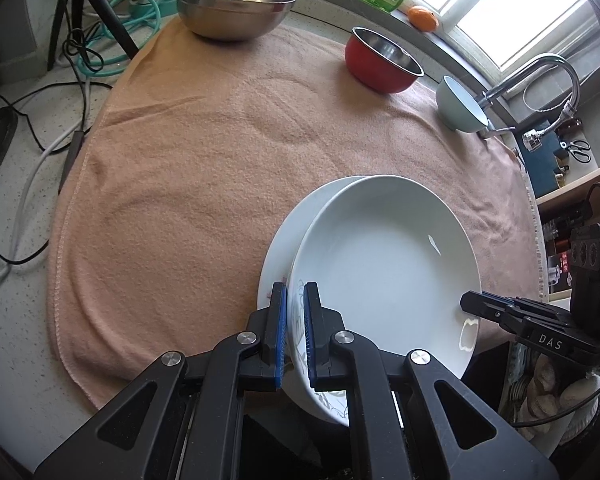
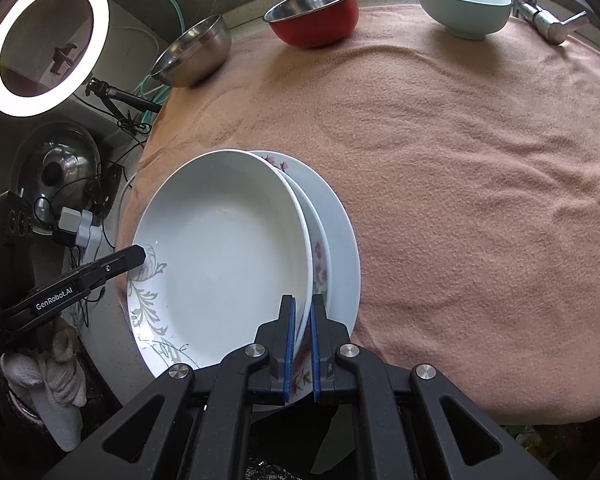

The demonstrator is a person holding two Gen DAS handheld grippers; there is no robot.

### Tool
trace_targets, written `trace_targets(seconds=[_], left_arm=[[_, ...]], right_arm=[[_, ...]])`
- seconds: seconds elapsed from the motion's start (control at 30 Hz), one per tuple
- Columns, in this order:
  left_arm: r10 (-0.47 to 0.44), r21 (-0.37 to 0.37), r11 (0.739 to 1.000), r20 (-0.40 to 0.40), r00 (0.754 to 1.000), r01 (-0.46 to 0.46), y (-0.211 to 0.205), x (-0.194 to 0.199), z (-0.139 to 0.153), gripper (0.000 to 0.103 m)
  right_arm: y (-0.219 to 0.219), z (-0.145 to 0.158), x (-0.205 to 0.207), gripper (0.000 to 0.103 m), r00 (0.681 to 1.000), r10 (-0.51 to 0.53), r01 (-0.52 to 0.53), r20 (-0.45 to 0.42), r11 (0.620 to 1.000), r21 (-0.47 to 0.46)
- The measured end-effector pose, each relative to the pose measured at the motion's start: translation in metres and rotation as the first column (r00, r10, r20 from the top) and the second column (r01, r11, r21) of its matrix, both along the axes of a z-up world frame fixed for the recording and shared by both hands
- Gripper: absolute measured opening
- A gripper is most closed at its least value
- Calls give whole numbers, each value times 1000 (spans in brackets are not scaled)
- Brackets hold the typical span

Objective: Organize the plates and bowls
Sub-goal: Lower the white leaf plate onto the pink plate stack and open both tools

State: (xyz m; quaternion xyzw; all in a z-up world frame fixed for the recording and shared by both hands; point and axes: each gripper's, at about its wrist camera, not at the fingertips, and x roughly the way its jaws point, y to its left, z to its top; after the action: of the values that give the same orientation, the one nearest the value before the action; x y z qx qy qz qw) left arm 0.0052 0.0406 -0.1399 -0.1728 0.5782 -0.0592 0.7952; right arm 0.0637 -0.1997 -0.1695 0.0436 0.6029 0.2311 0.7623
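A white plate with a grey leaf pattern [image 1: 384, 264] [image 2: 220, 248] lies tilted on top of a stack at the near edge of the peach towel [image 1: 200, 160] [image 2: 460, 160]. Under it sit a pink-flowered plate [image 2: 320, 260] and a plain white plate [image 1: 280, 240] [image 2: 346, 248]. My left gripper [image 1: 294, 292] [image 2: 140, 254] is shut on the top plate's left rim. My right gripper [image 2: 303, 304] [image 1: 466, 304] is shut on its opposite rim. At the towel's far side stand a steel bowl [image 1: 234, 4] [image 2: 194, 54], a red bowl [image 1: 382, 60] [image 2: 314, 16] and a pale green bowl [image 1: 460, 104] [image 2: 462, 4].
A faucet [image 1: 540, 76] [image 2: 548, 20] rises beside the green bowl. Cables [image 1: 20, 160] and a tripod leg [image 1: 100, 12] lie left of the towel. A ring light [image 2: 46, 44] and a pot lid [image 2: 56, 168] are off the counter's left. An orange [image 1: 422, 18] rests on the sill.
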Motion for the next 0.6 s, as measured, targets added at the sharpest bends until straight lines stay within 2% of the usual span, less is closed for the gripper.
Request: trace_targets(seconds=[0.6], left_arm=[[-18,2,1000,-15,1000,18,-1,1,-3,6]], right_arm=[[5,3,1,10,999,35,-35,7,999,-37]])
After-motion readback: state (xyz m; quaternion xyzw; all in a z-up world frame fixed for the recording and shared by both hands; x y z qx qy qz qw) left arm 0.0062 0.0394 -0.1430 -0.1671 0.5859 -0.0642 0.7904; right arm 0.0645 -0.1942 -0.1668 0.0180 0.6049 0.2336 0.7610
